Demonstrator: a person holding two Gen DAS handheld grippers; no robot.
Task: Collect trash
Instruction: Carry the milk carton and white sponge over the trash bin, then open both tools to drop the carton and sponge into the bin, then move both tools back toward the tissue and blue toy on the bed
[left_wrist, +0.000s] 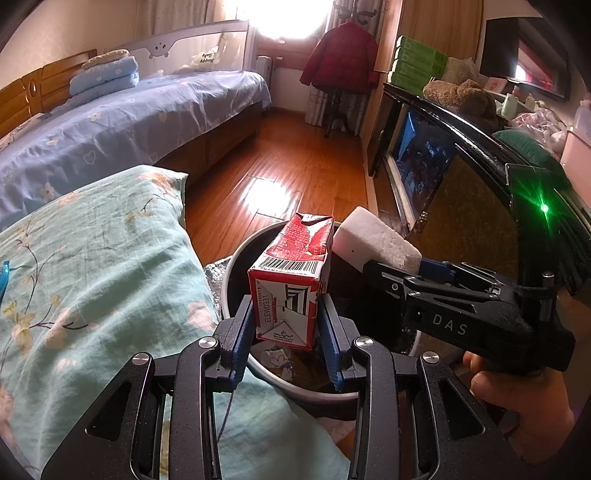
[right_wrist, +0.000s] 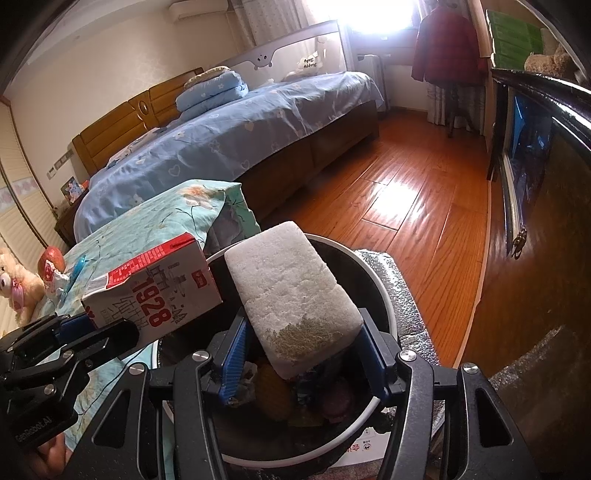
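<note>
Left wrist view: a carton (left_wrist: 291, 280) sits clamped in the left gripper (left_wrist: 286, 326) over the bin (left_wrist: 236, 258), with the foam block (left_wrist: 376, 240) at its 2 o'clock. The right gripper (right_wrist: 301, 354) pinches that block above the bin's trash (right_wrist: 277, 391); a pillow (left_wrist: 92, 277) lies at 9 o'clock.

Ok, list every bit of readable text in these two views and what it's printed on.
"ELEN0331": end flap of the milk carton.
"1928": carton side.
"DAS": right gripper body.
"GenRobot.AI": left gripper body.
Bed rail lettering: mirrored, unreadable.
Carton barcode digits and fine print: too small.
</note>
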